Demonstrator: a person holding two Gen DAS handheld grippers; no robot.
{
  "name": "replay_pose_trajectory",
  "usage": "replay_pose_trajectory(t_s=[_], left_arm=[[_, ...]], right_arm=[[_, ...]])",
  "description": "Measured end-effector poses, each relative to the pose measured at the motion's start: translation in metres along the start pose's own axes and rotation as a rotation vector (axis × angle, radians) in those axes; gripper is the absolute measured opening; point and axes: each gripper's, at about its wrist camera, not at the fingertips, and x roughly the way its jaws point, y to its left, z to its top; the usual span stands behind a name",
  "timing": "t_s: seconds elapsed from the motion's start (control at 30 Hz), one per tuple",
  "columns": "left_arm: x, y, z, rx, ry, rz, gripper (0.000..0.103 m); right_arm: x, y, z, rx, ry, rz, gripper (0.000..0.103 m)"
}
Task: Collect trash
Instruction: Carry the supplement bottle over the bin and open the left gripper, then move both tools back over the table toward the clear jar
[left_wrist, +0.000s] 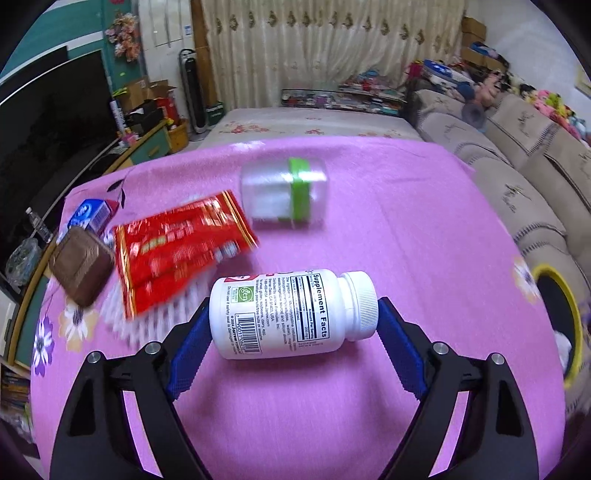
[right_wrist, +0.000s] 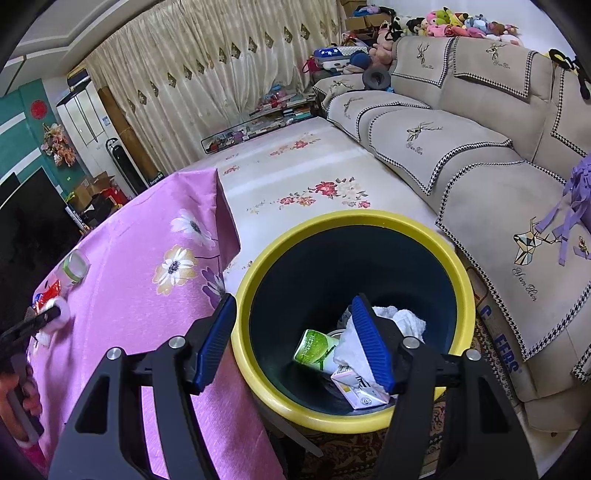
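Observation:
My left gripper (left_wrist: 291, 314) is shut on a white supplement bottle (left_wrist: 284, 314), held sideways above the pink tablecloth (left_wrist: 406, 229). Beyond it lie a red snack wrapper (left_wrist: 177, 247), a clear jar with a green band (left_wrist: 284, 192), a brown square packet (left_wrist: 83, 273) and a blue carton (left_wrist: 92, 216). My right gripper (right_wrist: 295, 332) is open and empty over the yellow-rimmed dark bin (right_wrist: 461, 280), which holds a green carton (right_wrist: 317, 349), a white carton (right_wrist: 356, 387) and crumpled tissue (right_wrist: 402, 319). The bin also shows at the right edge of the left wrist view (left_wrist: 570, 295).
The bin stands on the floor between the table's corner (right_wrist: 221, 236) and a beige sofa (right_wrist: 498, 184). A white floral-covered surface (right_wrist: 295, 173) lies beyond the table. A TV (left_wrist: 48, 122) and boxes stand to the left. A white brush (left_wrist: 155, 314) lies under the red wrapper.

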Motion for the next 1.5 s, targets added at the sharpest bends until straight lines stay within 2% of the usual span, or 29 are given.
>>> replay_pose_trajectory(t_s=[0.27,0.5,0.63,0.77,0.93,1.07,1.23,1.33,1.4,1.5], left_arm=[[-0.062,-0.041,-0.045,0.112,-0.038,-0.141,0.084],[-0.100,-0.120,-0.055,0.255,-0.070,-0.291,0.084],[-0.102,-0.181,-0.053,0.335,-0.064,-0.388,0.084],[-0.097,-0.236,-0.052,0.411,-0.071,-0.424,0.084],[-0.075,-0.301,-0.047,0.473,-0.009,-0.491,0.084],[-0.054,-0.346,-0.047,0.535,-0.003,-0.494,0.085],[-0.026,-0.384,-0.045,0.565,0.028,-0.469,0.085],[-0.019,-0.386,-0.040,0.546,0.029,-0.457,0.086],[-0.022,-0.379,-0.035,0.527,0.025,-0.472,0.091],[-0.037,-0.359,-0.033,0.513,-0.018,-0.474,0.091]], right_arm=[[-0.020,-0.006,-0.004,0.007,-0.030,0.023,0.062],[-0.049,-0.029,-0.010,0.035,-0.077,0.004,0.062],[-0.069,-0.053,-0.015,0.057,-0.112,-0.049,0.062],[-0.079,-0.083,-0.014,0.093,-0.124,-0.109,0.062],[-0.088,-0.117,-0.019,0.146,-0.132,-0.151,0.062],[-0.089,-0.134,-0.023,0.170,-0.129,-0.170,0.062],[-0.094,-0.154,-0.029,0.211,-0.133,-0.199,0.062],[-0.093,-0.159,-0.032,0.223,-0.128,-0.209,0.062],[-0.091,-0.156,-0.032,0.225,-0.124,-0.207,0.062],[-0.088,-0.150,-0.031,0.215,-0.119,-0.193,0.062]])
